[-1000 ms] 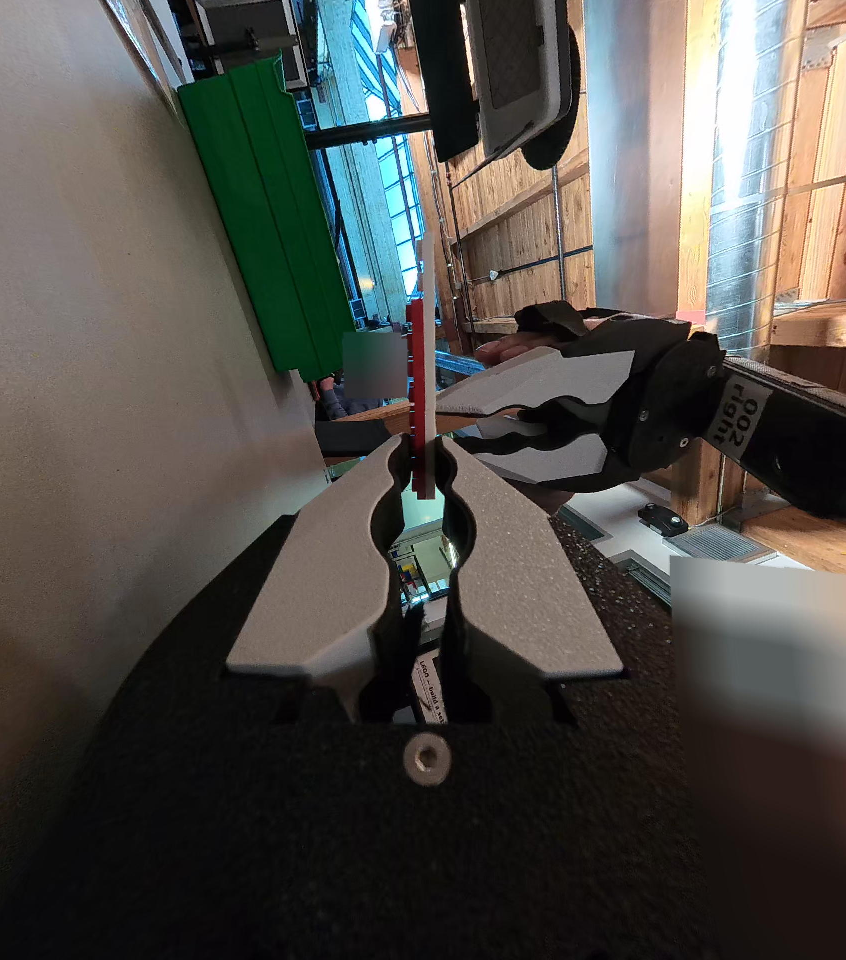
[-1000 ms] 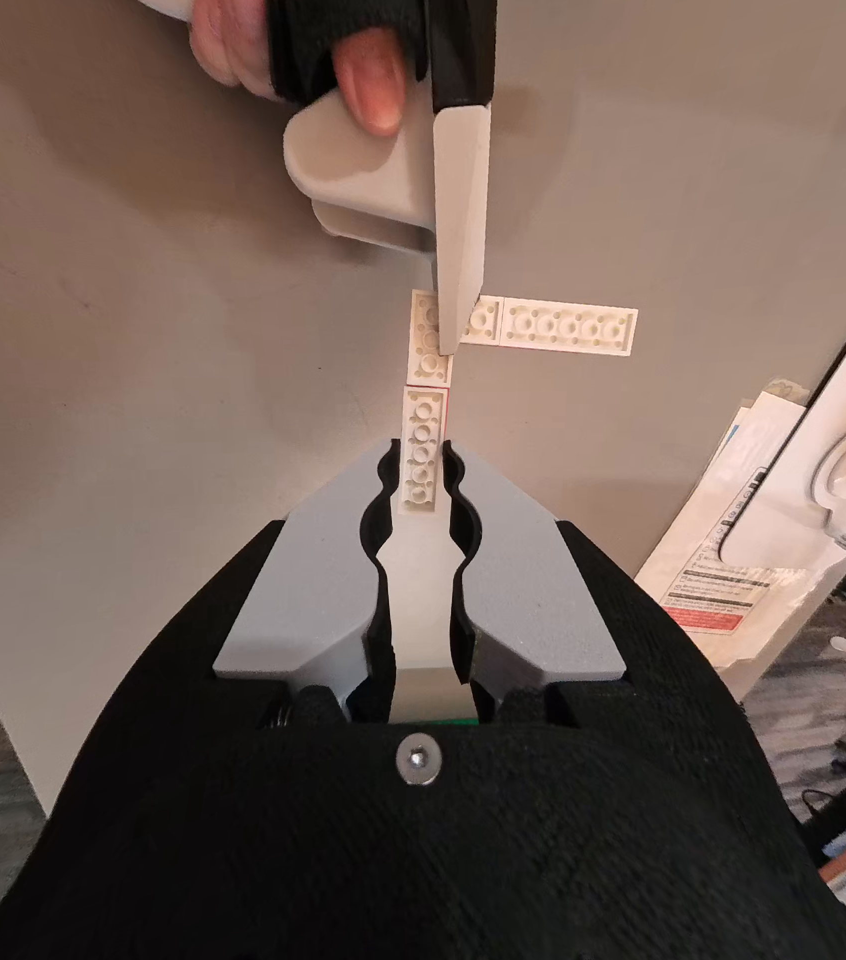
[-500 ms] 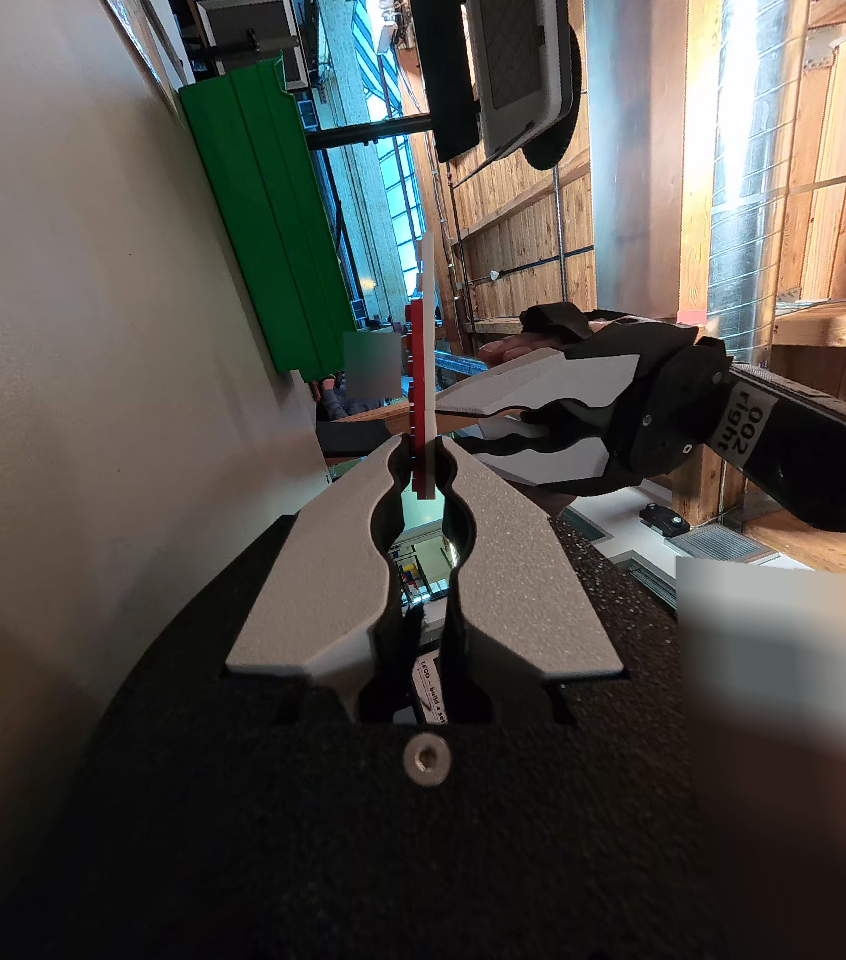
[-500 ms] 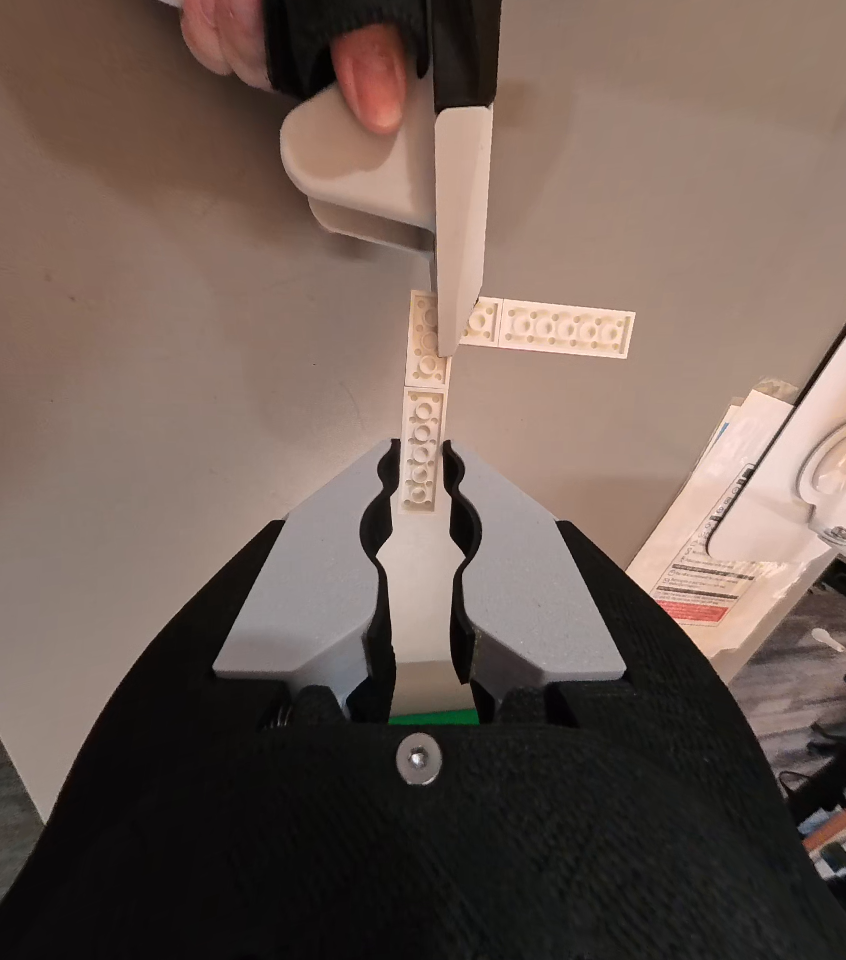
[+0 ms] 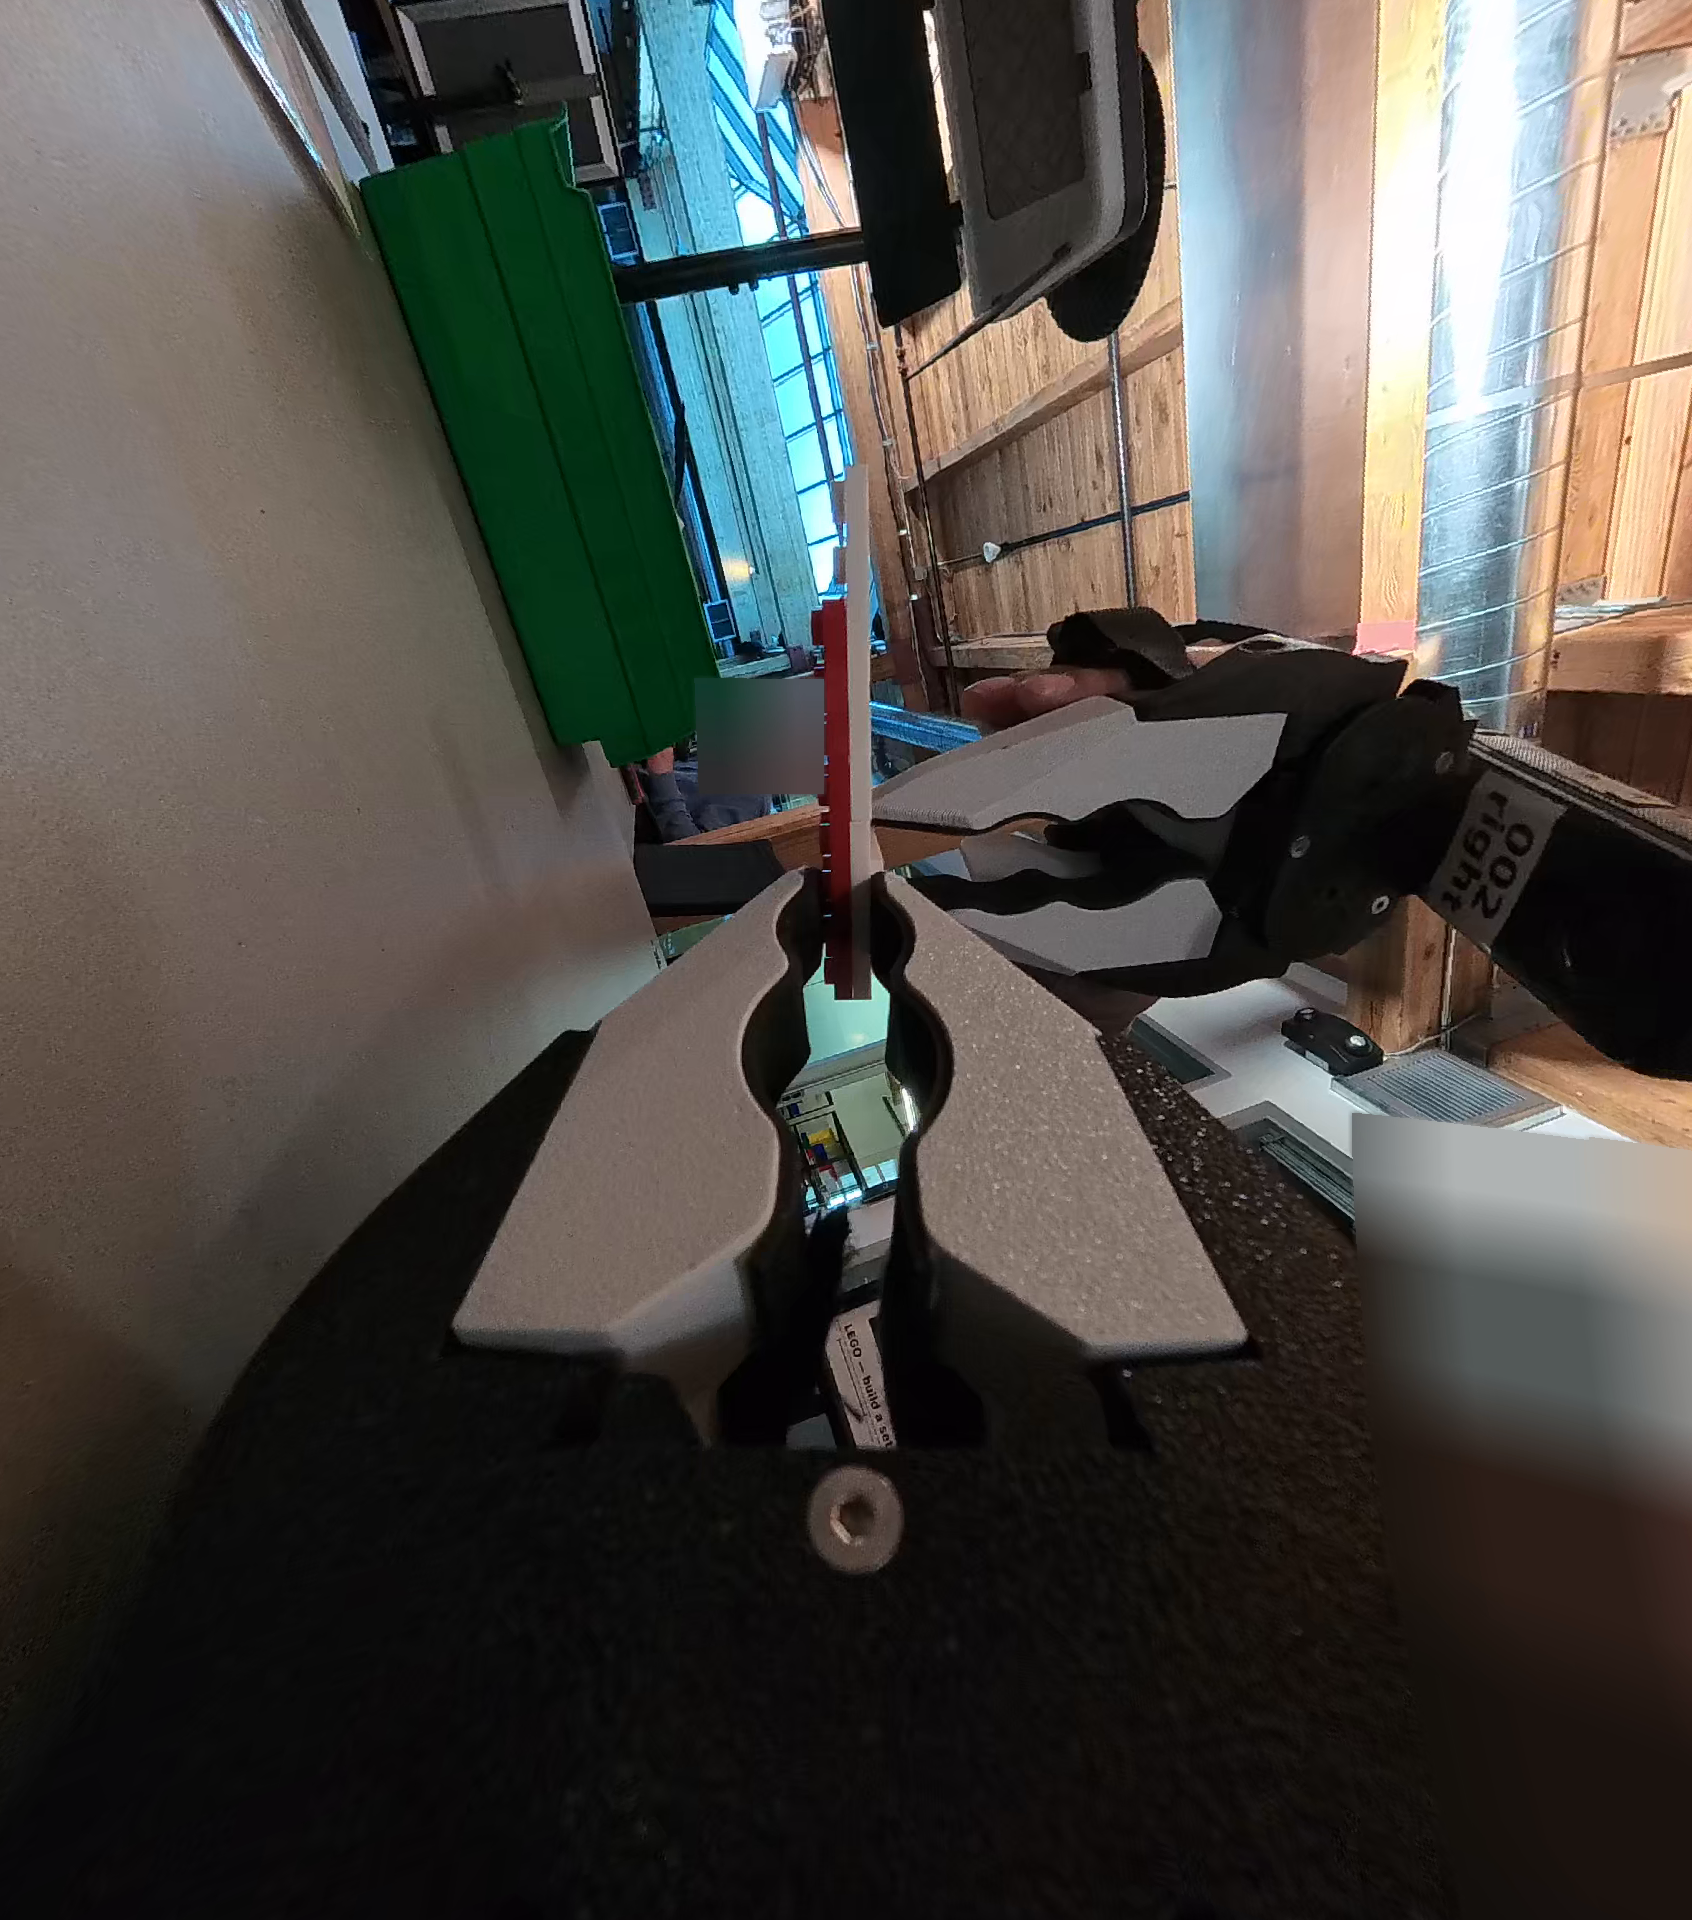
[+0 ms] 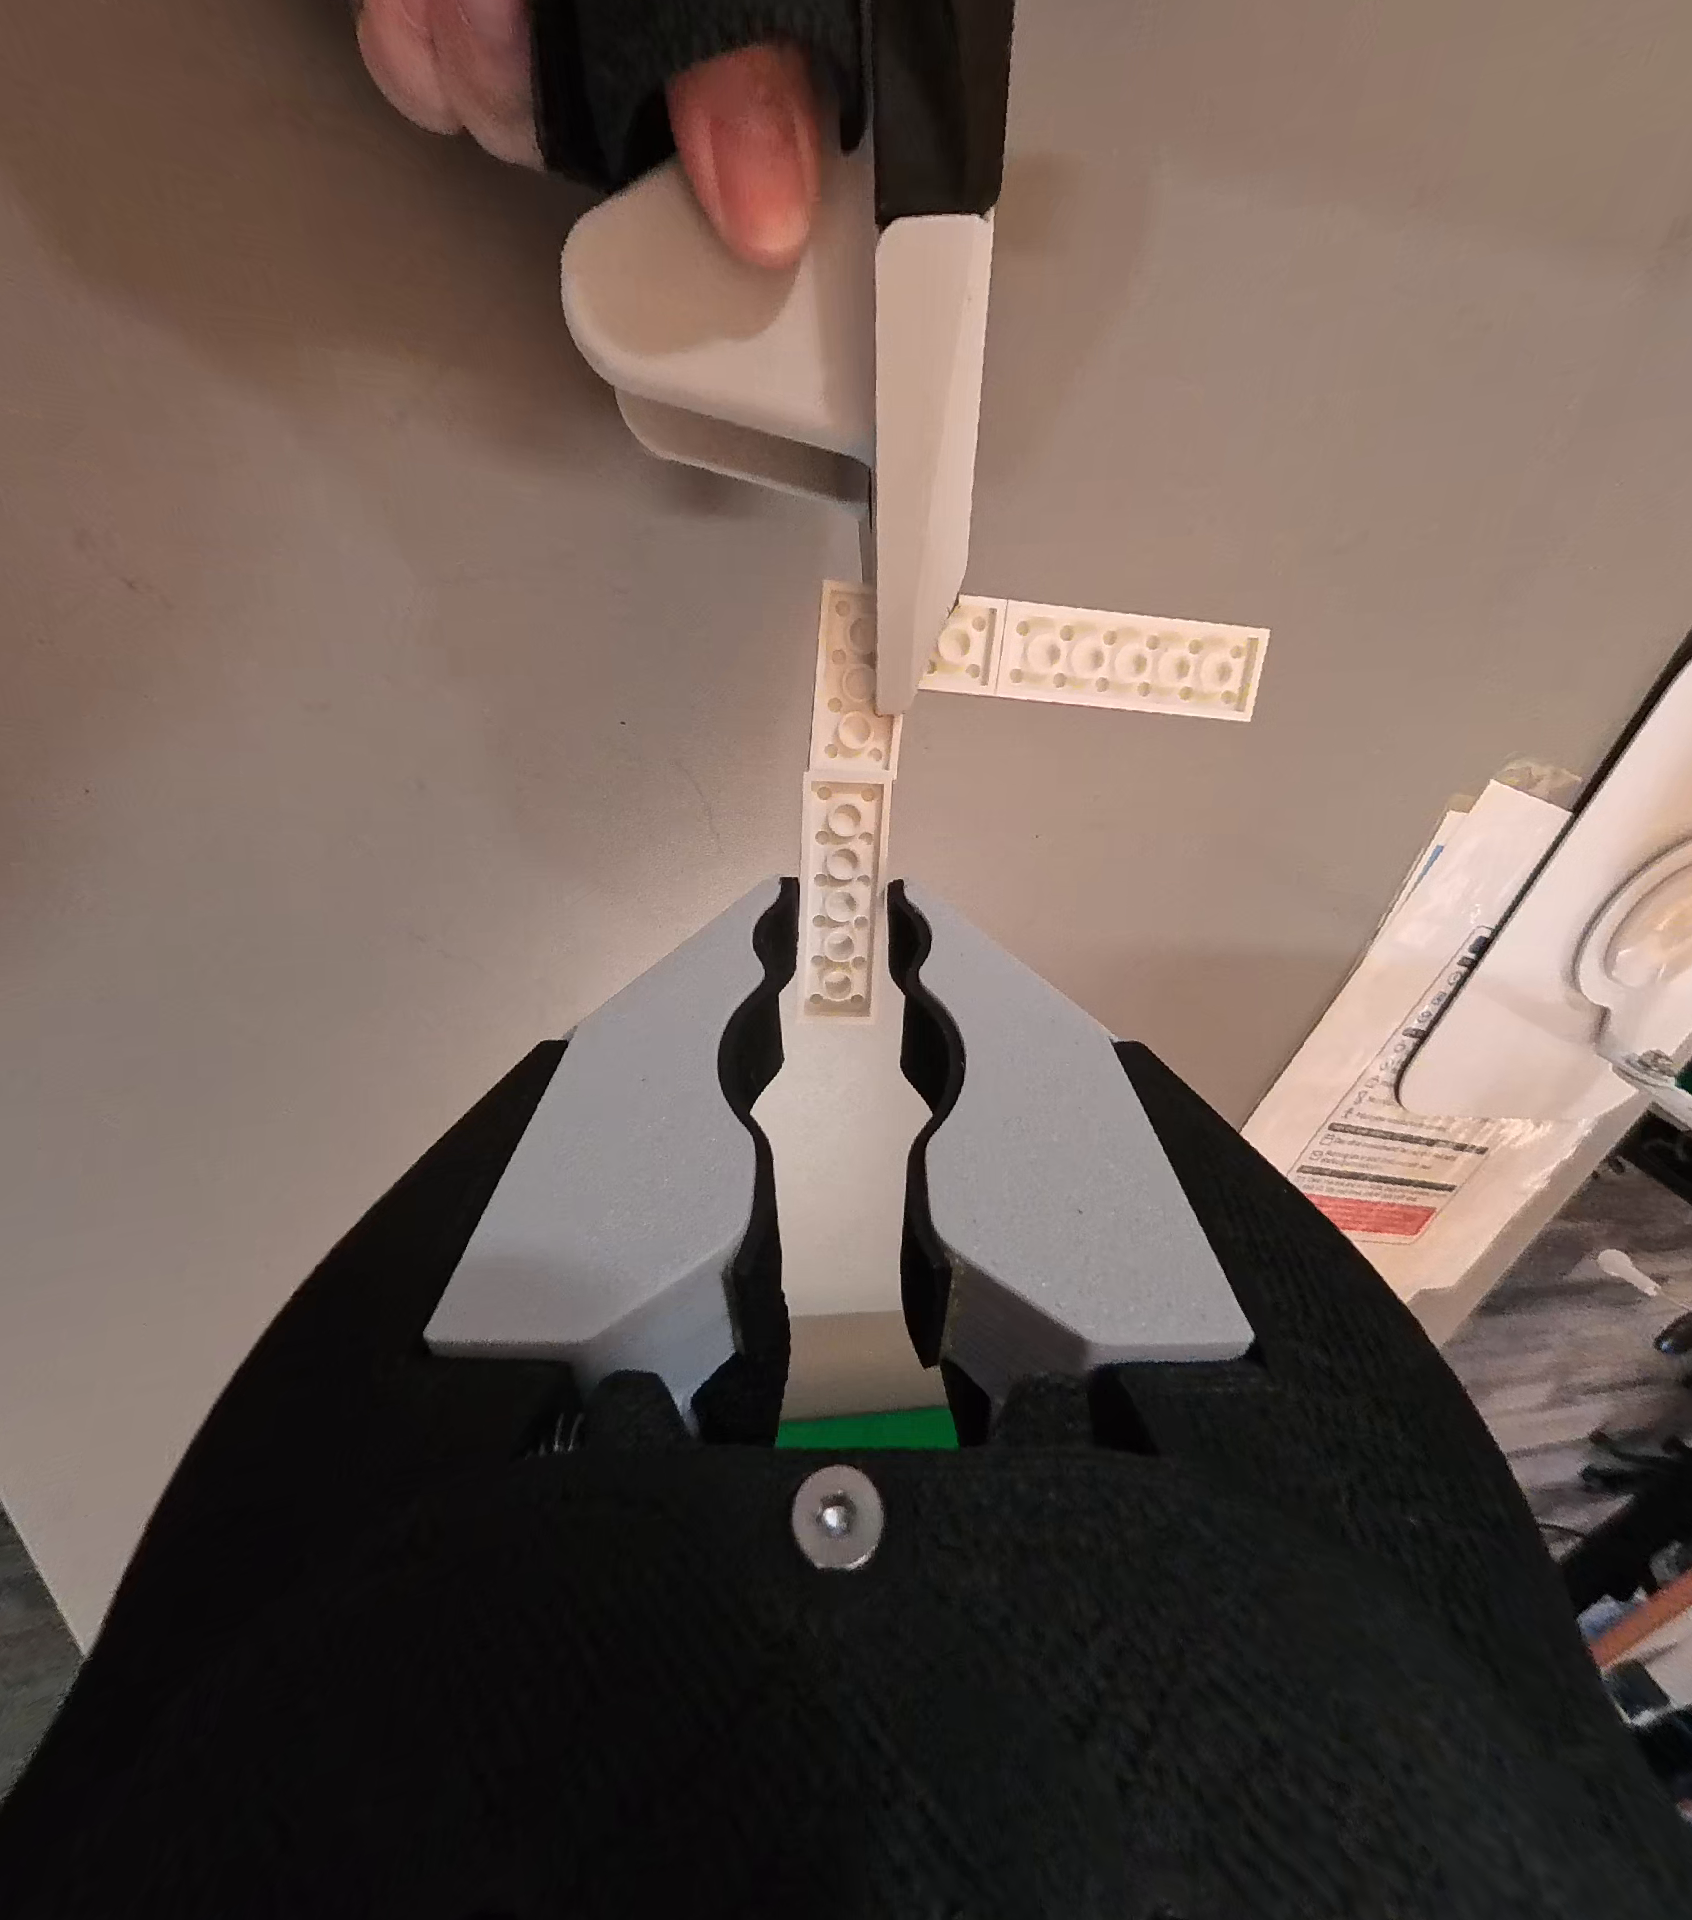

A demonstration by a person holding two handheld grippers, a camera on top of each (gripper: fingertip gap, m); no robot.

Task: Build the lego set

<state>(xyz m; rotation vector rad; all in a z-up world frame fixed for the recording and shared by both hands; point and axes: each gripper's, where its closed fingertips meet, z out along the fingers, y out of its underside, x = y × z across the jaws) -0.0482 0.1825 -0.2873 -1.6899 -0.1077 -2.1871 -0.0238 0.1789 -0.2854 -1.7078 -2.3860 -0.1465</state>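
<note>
A flat lego assembly of white plates with red plates on its other side is held in the air between both grippers. In the left wrist view it shows edge-on, and my left gripper is shut on it. In the right wrist view its white undersides form an L: one arm points right and the other runs toward me. My right gripper has its tips closed on the edges of that near arm. The left gripper grips the corner from above. The right gripper also shows in the left wrist view.
A grey table top lies behind the assembly. A green block sits on the table farther away. A white paper packet and a white plastic tray lie at the table's right edge. A hand holds the left gripper.
Almost nothing. Both grippers keep their hold on the assembly, and the right gripper has shifted very slightly.
</note>
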